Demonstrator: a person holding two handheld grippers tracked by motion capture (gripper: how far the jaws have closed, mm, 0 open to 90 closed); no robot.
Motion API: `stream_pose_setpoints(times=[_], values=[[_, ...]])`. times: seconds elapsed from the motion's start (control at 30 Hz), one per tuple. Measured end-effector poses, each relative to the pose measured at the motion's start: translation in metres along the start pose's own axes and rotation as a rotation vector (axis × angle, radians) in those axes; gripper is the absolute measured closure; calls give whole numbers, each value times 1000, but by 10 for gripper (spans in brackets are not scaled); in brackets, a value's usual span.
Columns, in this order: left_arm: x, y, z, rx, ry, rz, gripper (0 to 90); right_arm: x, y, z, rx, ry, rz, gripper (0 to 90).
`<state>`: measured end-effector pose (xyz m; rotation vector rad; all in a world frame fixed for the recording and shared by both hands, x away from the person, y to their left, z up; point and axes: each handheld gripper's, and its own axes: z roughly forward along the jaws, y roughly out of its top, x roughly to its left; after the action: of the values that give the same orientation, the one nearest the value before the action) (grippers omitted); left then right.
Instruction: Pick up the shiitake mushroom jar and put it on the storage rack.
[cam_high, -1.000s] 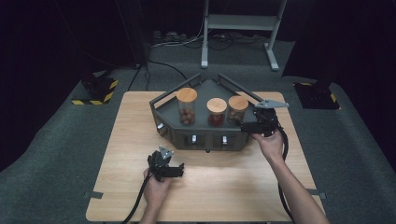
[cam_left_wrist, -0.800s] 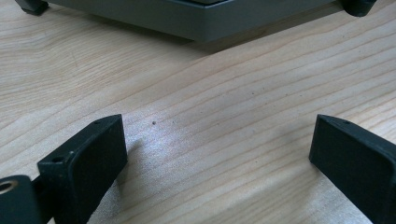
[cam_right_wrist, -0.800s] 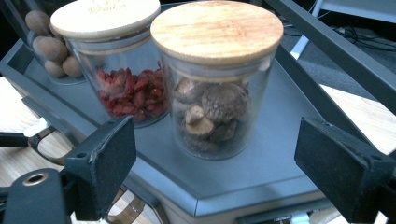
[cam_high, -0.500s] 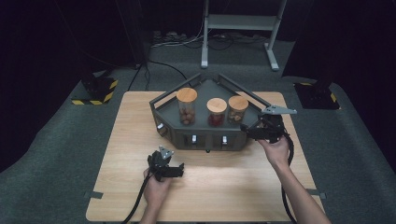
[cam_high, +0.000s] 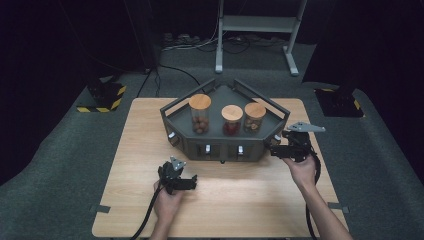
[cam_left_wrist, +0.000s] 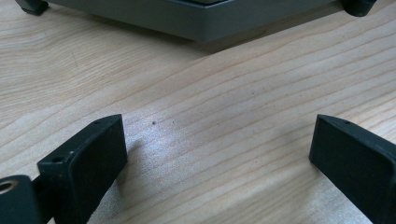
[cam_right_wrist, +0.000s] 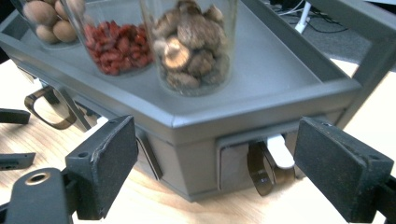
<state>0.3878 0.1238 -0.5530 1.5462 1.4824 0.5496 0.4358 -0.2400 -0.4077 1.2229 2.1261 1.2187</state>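
Standing toward twelve o'clock on the pale wooden surface is a dark grey angular tray-topped stand with small drawers along its front faces; on its tray are three clear glass jars with round wooden lids: at nine o'clock the tall jar of round brown nuts, in the middle the jar of red berries, and at three o'clock the jar of brown dried mushrooms; the two shorter jars stand just beside each other, the tall one a little apart.

The right gripper, held in the person's right hand, sits at the stand's three o'clock front corner; in the right gripper view its black fingers are spread wide on either side of a small corner drawer with a translucent brown loop handle and a white tab, touching nothing; whether the tips reach the stand's wall is hard to tell.

The left gripper, held in the left hand, lies low at six o'clock of the stand, well apart from it, pointing toward three o'clock; its fingers are spread wide over bare wood, gripping nothing, with the stand's lower edge beyond them.
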Motion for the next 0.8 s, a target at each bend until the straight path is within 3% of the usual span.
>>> stream_pose_setpoints(times=[0.27, 0.8], values=[[0, 0, 0, 2, 0, 2, 41, -6, -15, -1, 2, -12, 24, 133], [0, 0, 0, -1, 0, -1, 41, -6, -37, 3, 17, -36, 25, 132]])
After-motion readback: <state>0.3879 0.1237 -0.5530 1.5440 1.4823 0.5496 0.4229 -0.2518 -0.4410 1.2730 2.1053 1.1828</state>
